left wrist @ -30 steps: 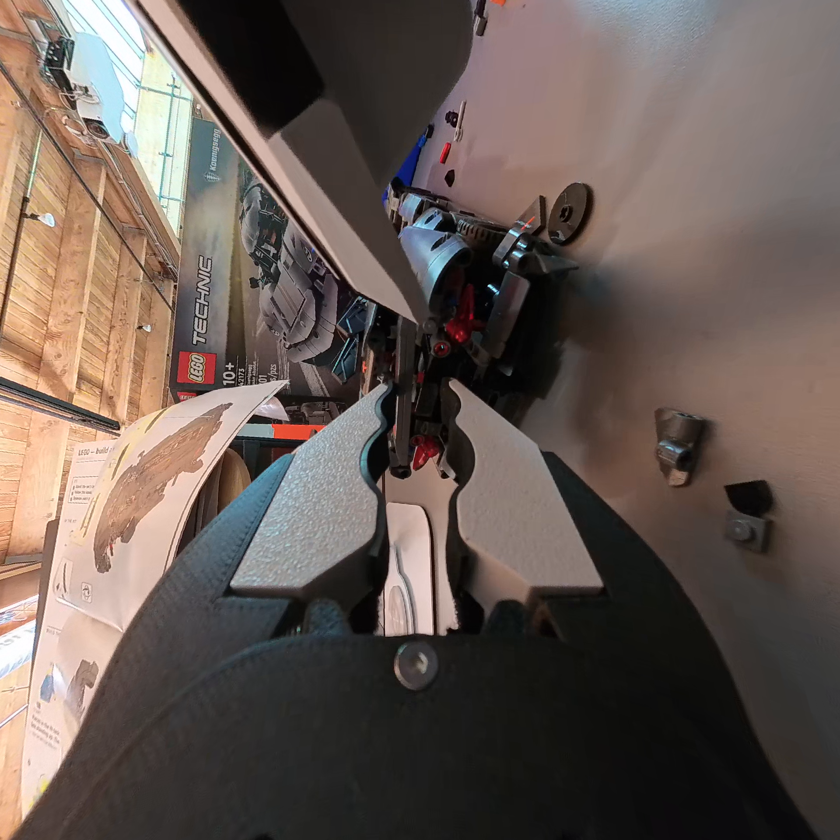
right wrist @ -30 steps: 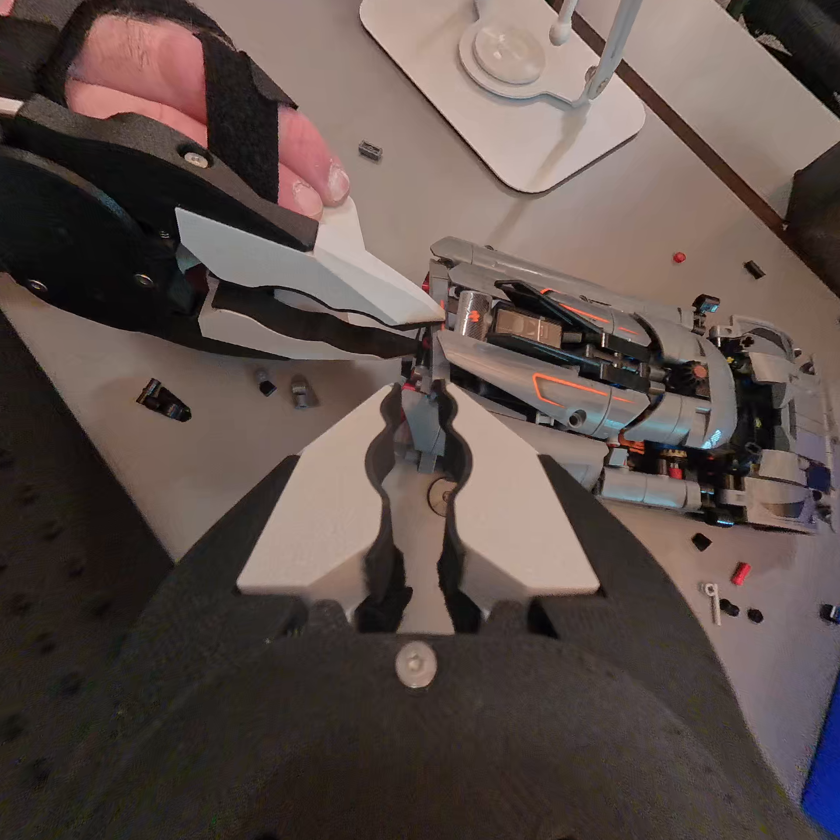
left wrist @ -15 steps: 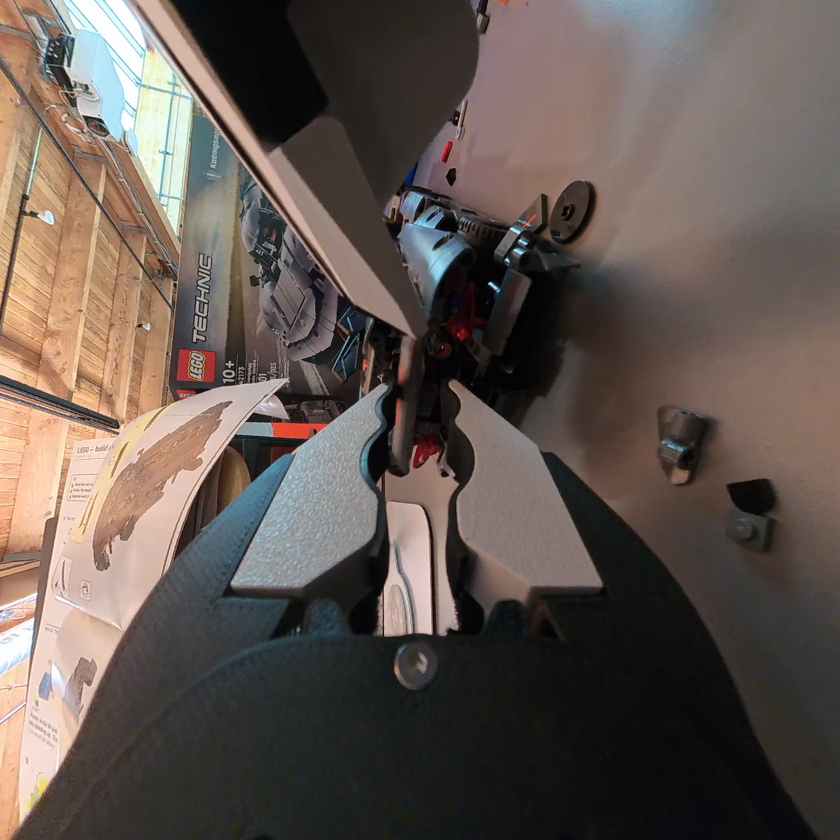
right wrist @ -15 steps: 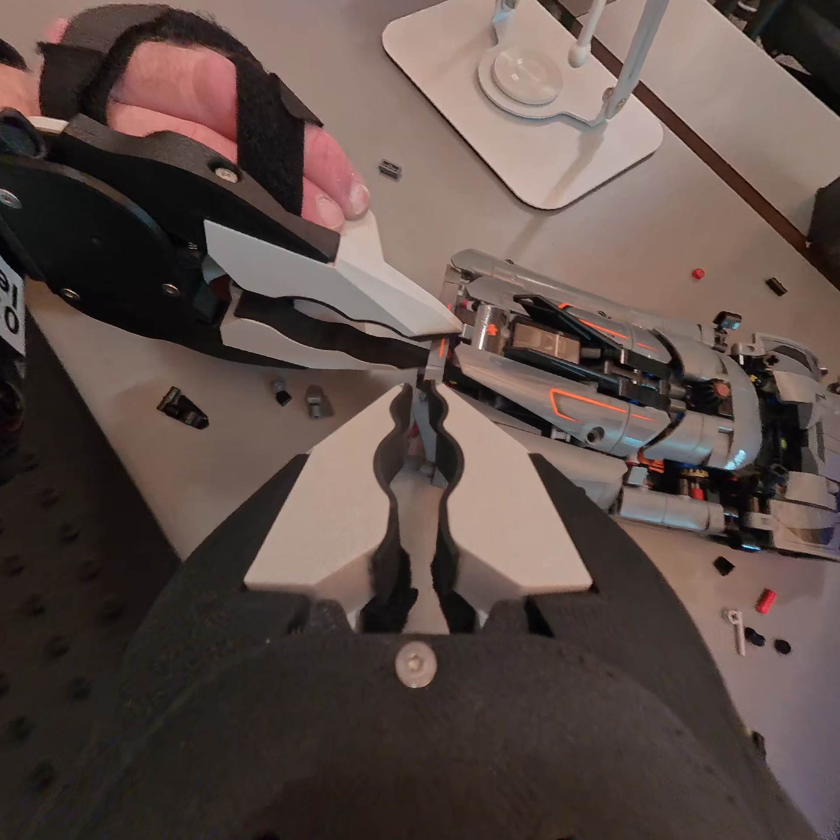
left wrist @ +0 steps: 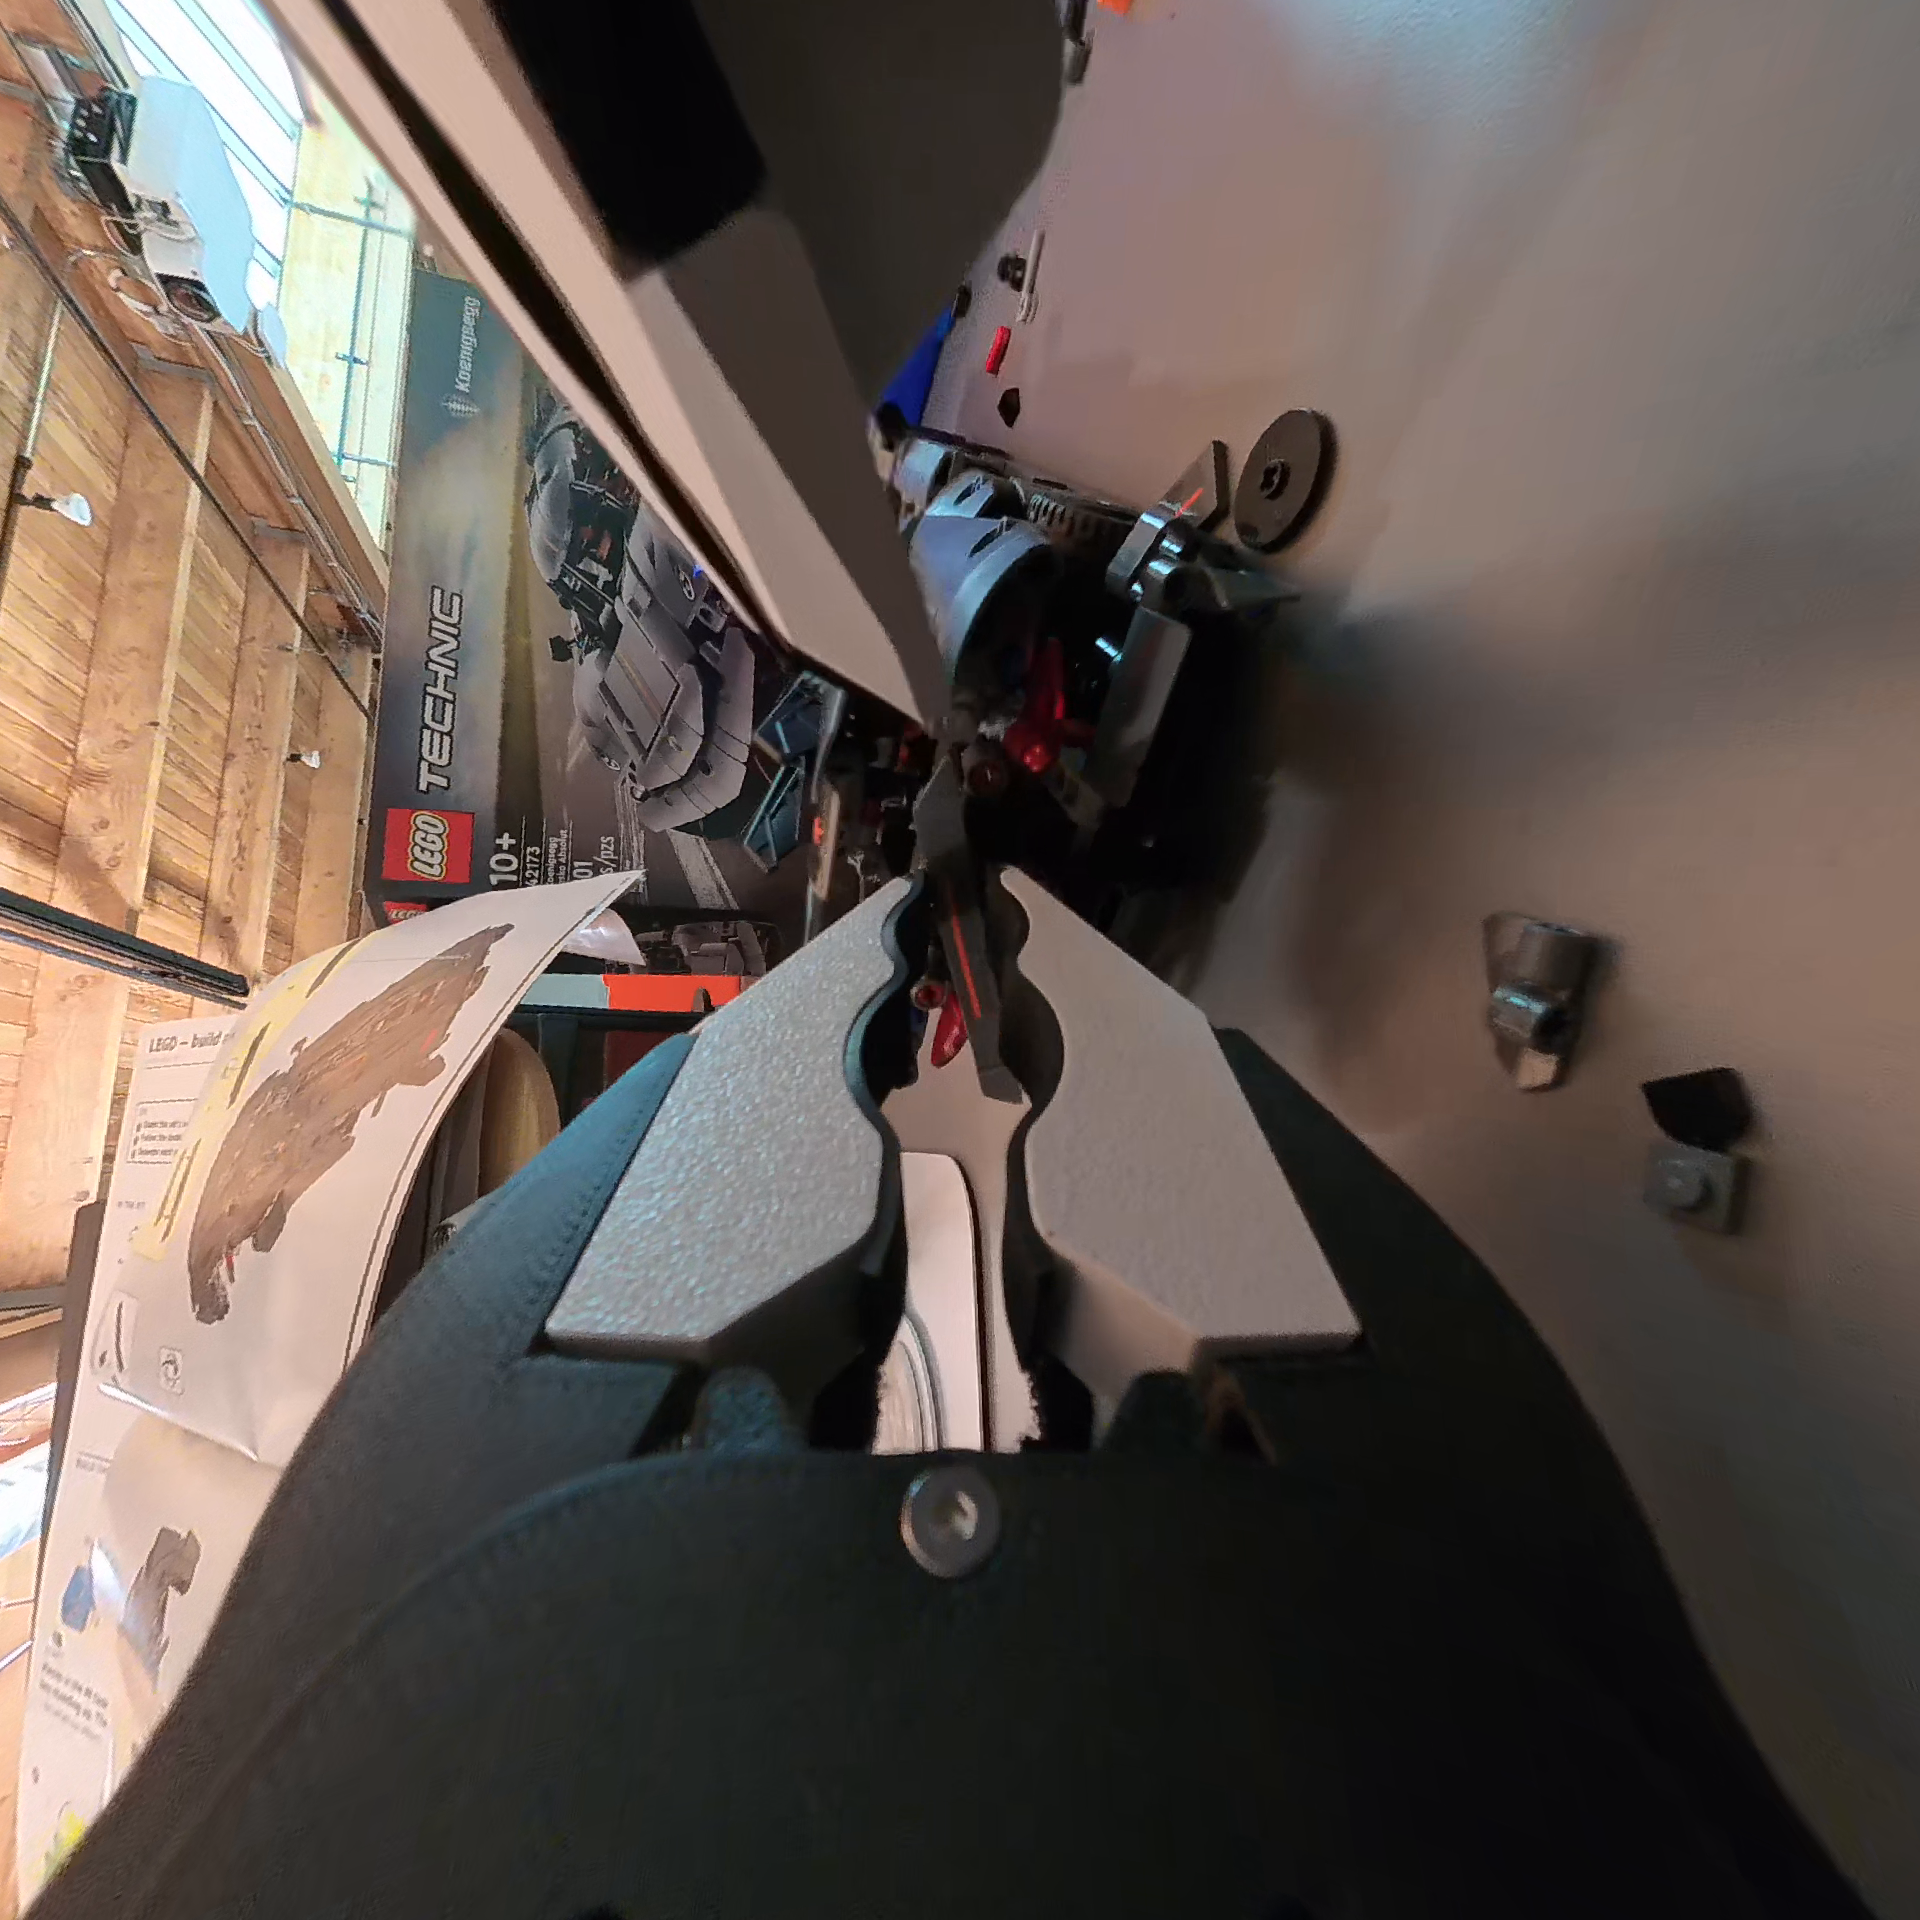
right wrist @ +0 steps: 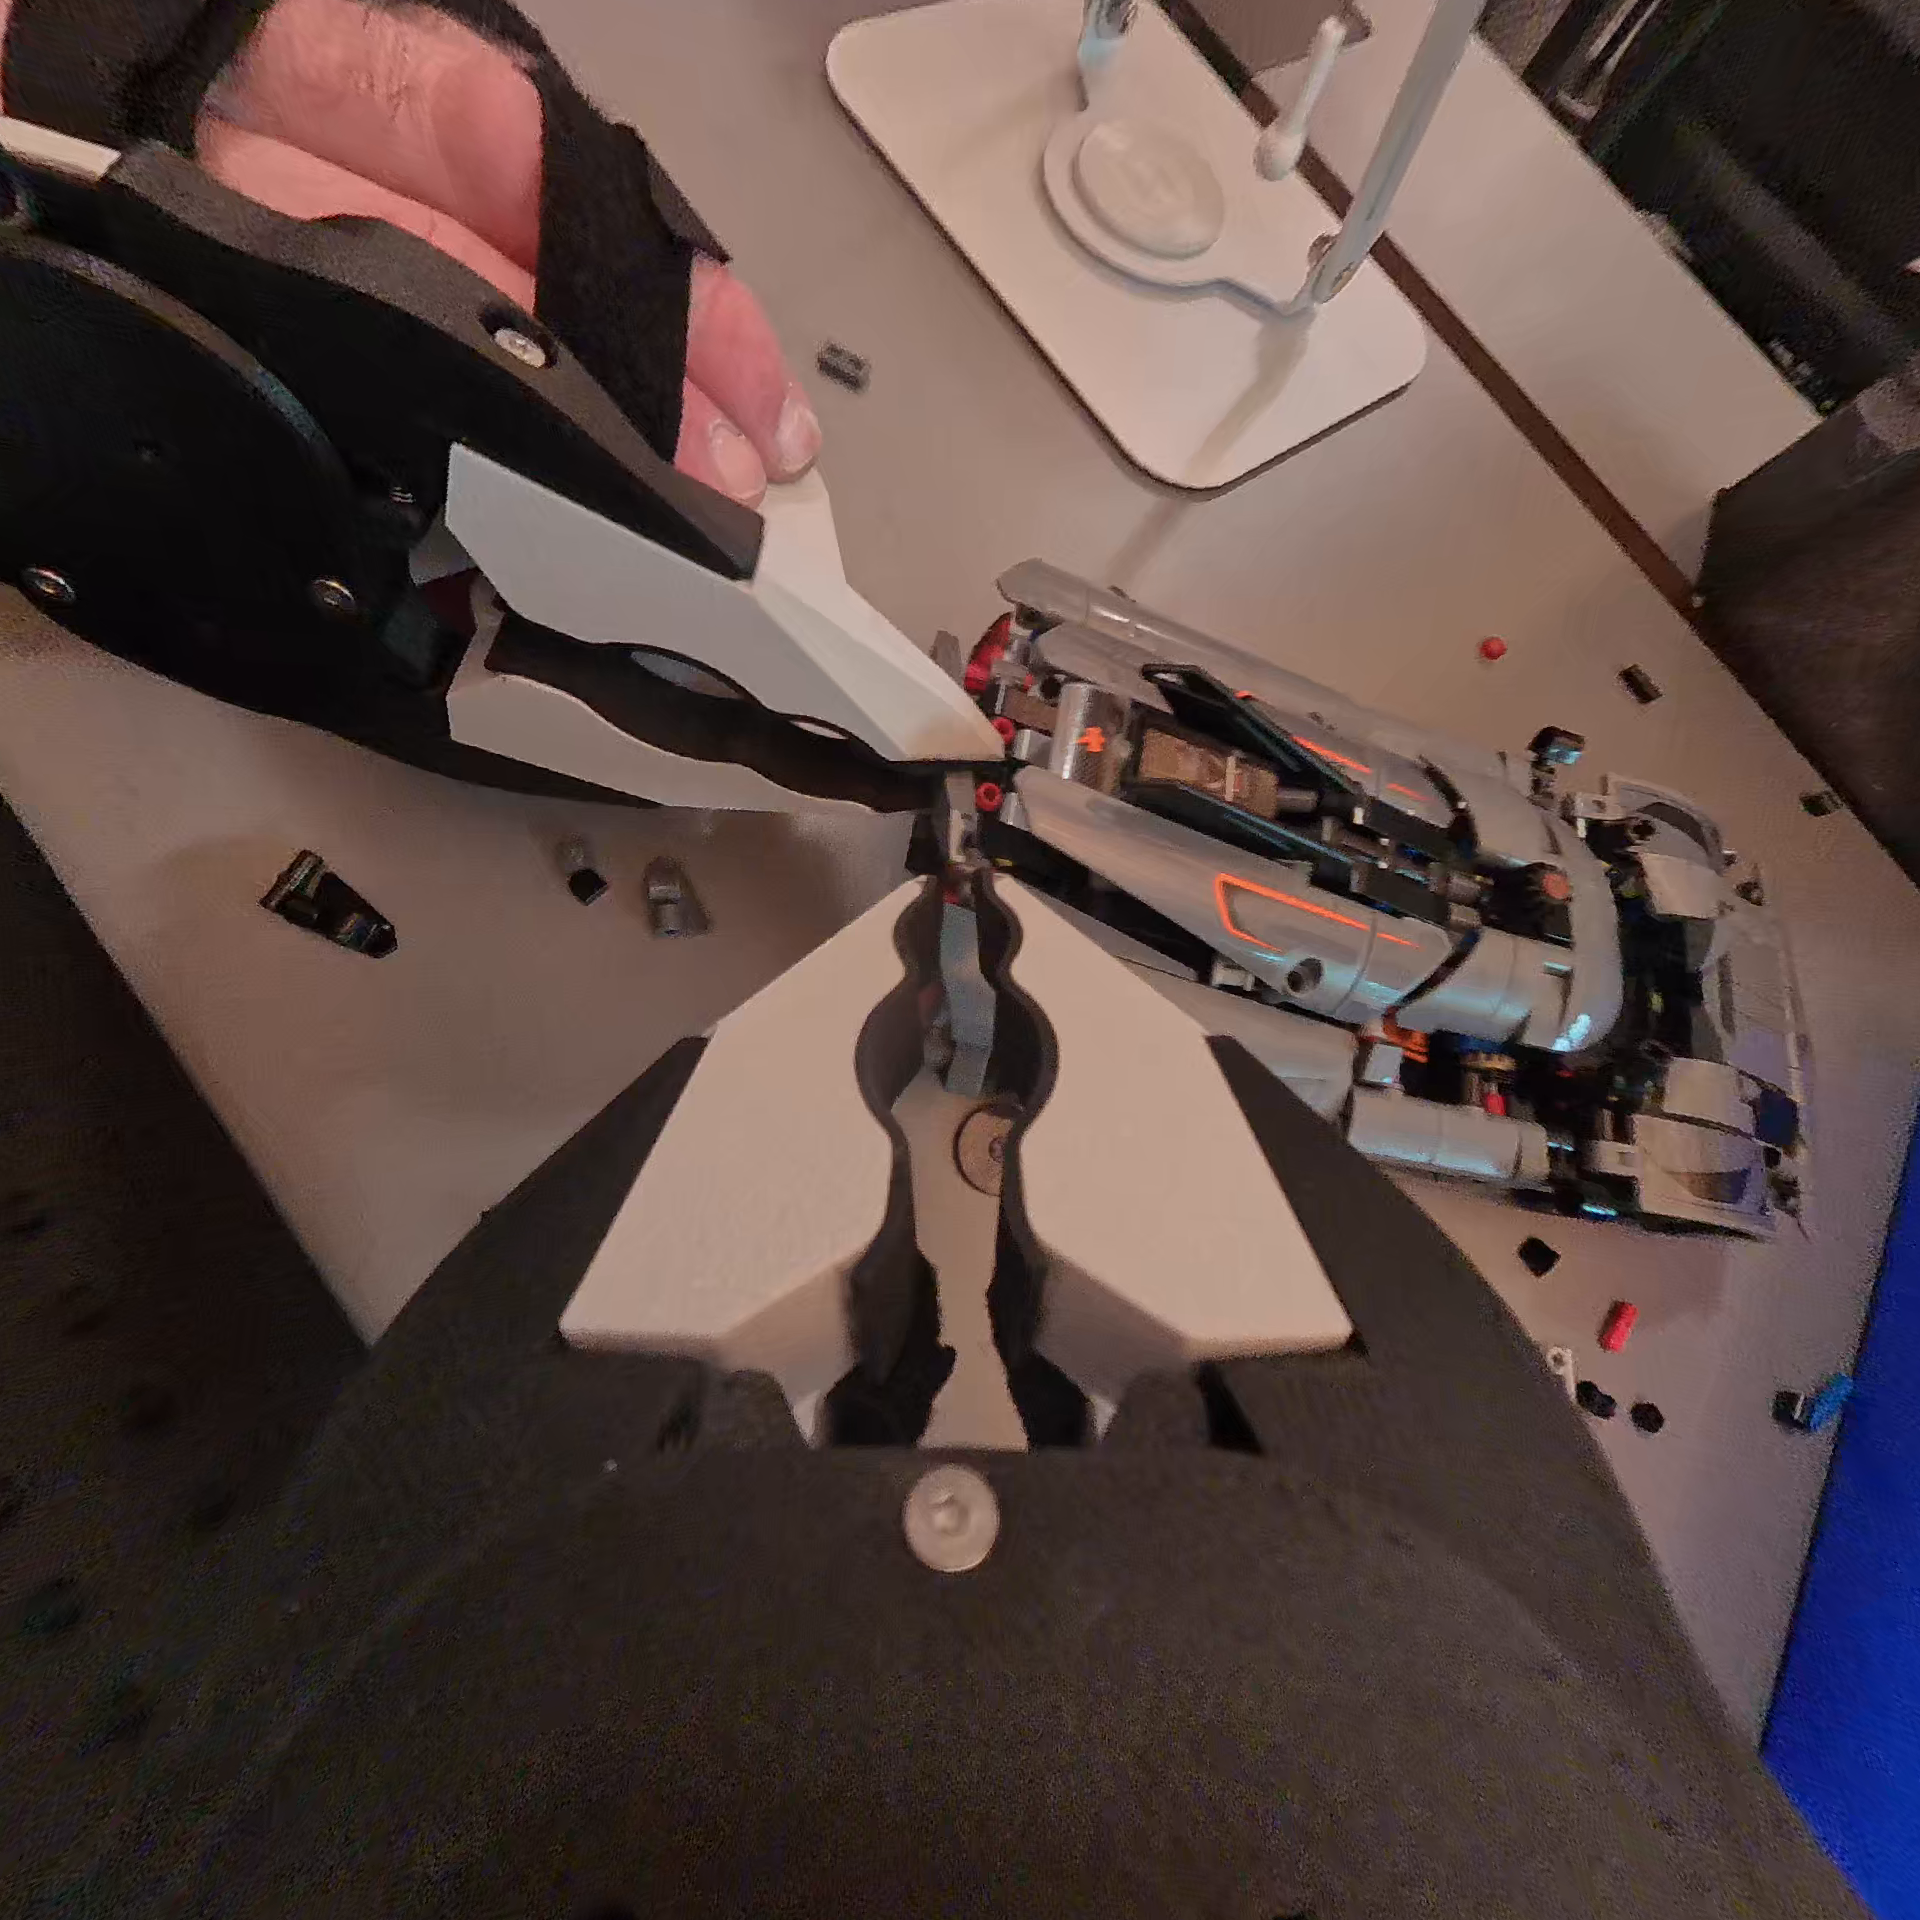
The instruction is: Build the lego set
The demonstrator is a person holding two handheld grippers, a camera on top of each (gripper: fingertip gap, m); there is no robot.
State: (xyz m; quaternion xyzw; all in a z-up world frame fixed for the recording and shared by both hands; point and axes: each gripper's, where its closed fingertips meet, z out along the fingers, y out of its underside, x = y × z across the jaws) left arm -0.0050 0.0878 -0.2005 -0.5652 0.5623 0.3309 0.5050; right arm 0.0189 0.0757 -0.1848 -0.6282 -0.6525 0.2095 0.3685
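On grey table (right wrist: 436,1091): lego car (right wrist: 1403,914), scattered bricks; both hand-held grippers clamp its end panel (right wrist: 966,997); timber wall (left wrist: 125,644) behind.

- A grey panel piece (right wrist: 964,997) at the rear of the grey and orange lego car (right wrist: 1371,914) was clamped by the right gripper (right wrist: 958,883).
- The car's rear edge was pinched by the left gripper (right wrist: 951,769), strapped to a hand (right wrist: 499,208).
- Loose small pieces (right wrist: 623,894) were scattered on the grey surface (right wrist: 499,1039).
- A white stand base (right wrist: 1122,260) was seen behind the car.
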